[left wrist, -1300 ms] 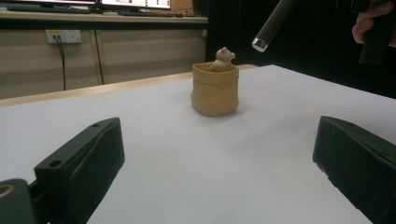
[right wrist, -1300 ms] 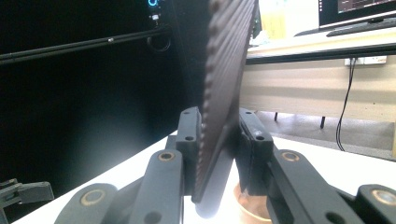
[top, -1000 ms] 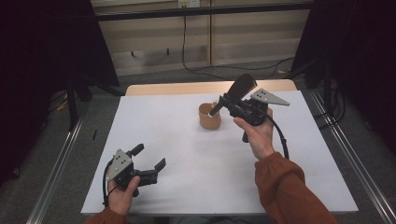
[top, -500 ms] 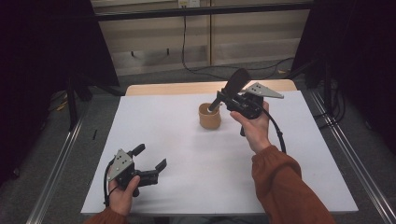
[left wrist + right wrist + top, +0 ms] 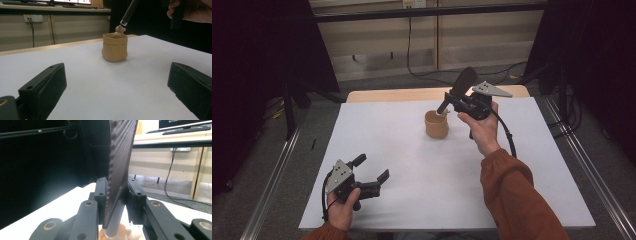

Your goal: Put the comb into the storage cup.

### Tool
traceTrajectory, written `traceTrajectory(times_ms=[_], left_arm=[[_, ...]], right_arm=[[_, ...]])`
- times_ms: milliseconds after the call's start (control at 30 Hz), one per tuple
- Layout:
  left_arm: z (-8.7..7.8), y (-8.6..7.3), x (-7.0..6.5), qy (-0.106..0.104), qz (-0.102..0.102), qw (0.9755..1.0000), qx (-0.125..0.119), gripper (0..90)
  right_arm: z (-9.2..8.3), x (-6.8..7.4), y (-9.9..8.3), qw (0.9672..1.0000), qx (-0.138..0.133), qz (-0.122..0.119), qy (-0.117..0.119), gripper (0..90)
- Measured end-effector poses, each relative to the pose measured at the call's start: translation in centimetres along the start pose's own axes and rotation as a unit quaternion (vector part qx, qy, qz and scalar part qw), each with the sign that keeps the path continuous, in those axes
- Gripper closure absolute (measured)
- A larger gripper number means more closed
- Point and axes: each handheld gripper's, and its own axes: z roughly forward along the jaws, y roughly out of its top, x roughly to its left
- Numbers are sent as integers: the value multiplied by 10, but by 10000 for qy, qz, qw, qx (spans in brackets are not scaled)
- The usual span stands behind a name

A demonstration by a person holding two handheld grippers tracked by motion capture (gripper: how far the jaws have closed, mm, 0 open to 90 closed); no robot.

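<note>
I'm gripping a dark paddle-shaped tool (image 5: 457, 89) in the right gripper (image 5: 451, 100), its handle tip over the tan cup (image 5: 436, 125) near the surface's far edge, probably touching the contents. My left gripper (image 5: 371, 172) is idling wide apart by the near-left corner, with open surface between.

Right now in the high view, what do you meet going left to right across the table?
Left claw, open and low over the white table → tan cup with a small pale figure in it → right claw, shut on a dark paddle-shaped tool whose handle end points down at the cup.
</note>
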Motion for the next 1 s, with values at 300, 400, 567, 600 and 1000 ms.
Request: traceTrajectory(times_ms=[300, 400, 567, 600, 1000], left_arm=[[0, -1, 3, 87, -30, 9999, 53, 22], [0, -1, 3, 86, -48, 9999, 45, 21], [-1, -1, 5, 92, -31, 9999, 71, 22], [-1, -1, 5, 93, -31, 9999, 72, 21], [-1, -2, 5, 157, -95, 9998, 40, 21]], right_arm=[[7, -8, -8, 9997, 221, -4, -35, 732], [9, -8, -10, 9995, 300, -8, -52, 732], [11, -9, -13, 9992, 392, 29, -48, 733], [11, -9, -13, 9992, 397, 22, -54, 732], [14, -11, -28, 9989, 469, 28, -68, 732]])
